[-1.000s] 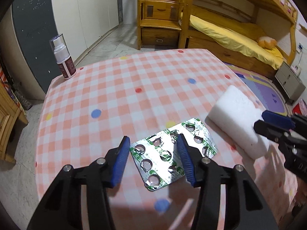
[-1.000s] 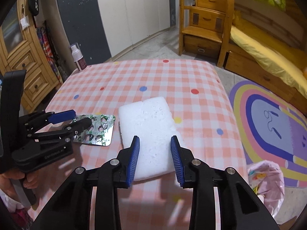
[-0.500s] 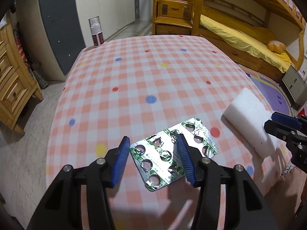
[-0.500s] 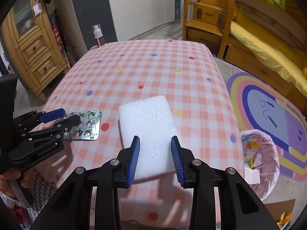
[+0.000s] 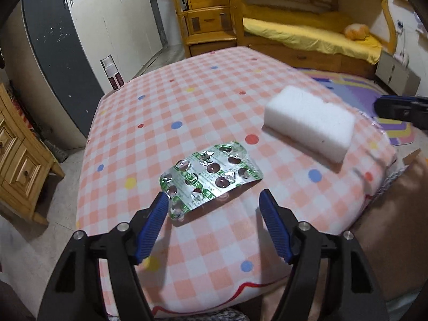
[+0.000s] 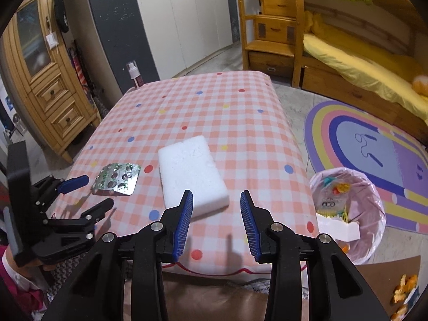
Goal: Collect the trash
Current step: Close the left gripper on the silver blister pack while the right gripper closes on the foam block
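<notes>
bedroom with pale tiled floor [image 6: 214, 56]. white wardrobe doors [image 6: 187, 13] with round dark holes beside a dark grey panel [image 6: 117, 18]. wooden bunk bed [image 6: 355, 61] with yellow bedding and drawer steps [image 6: 270, 26] on the right. wooden cabinet [image 6: 45, 75] on the left. rainbow rug [image 6: 374, 144] near the bed. pink checked, dotted cloth over the surface [image 6: 214, 107].

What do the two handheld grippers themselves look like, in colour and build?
Both match. The left gripper and right gripper have glossy black plastic arms with silver screw heads at the joints, ending in two narrow fingers faced with ribbed blue pads. In the right wrist view, the left one has a boxy black body, with a pink sleeve under it. No cables show.
</notes>
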